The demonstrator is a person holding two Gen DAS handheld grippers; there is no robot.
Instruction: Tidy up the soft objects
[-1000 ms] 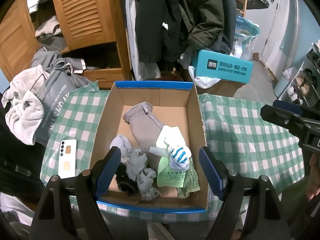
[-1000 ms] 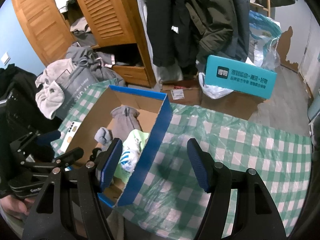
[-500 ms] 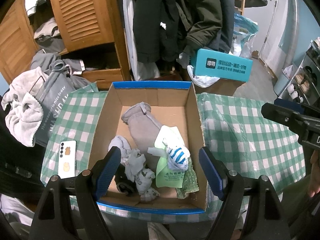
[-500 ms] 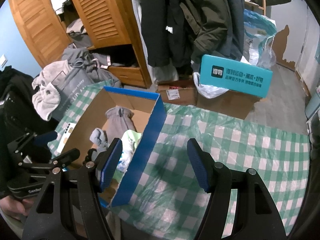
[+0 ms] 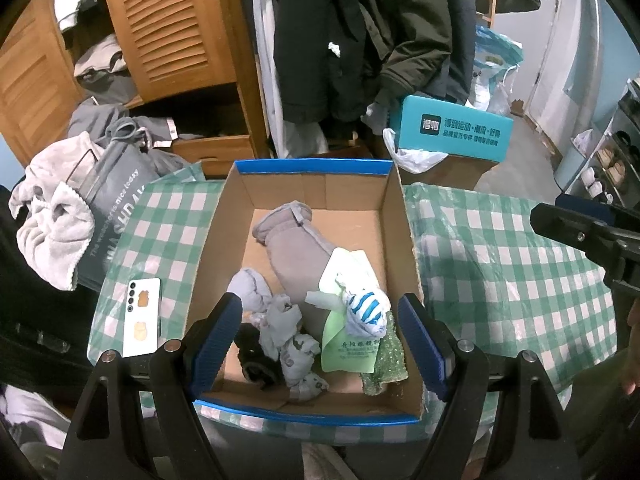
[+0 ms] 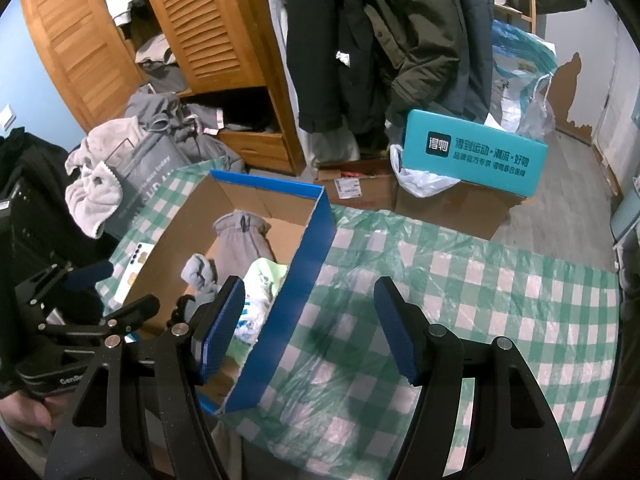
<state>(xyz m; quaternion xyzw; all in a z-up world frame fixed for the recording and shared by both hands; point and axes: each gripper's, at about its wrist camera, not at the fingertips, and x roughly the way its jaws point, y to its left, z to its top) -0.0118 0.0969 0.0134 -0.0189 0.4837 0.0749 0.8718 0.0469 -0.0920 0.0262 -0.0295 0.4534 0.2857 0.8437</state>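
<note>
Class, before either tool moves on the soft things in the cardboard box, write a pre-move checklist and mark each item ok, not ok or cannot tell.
1. Left tool open and holding nothing: ok.
2. Right tool open and holding nothing: ok; it hangs over the box wall and the checked tablecloth.
3. Cardboard box open on top, contents reachable: ok.
4. Striped sock free to lift: ok; it lies on top of the pile.
5. Grey mitten free to lift: not ok; the pale green cloth overlaps its near end.
6. Phone out of the way: ok; it lies outside the box, on its left.
</note>
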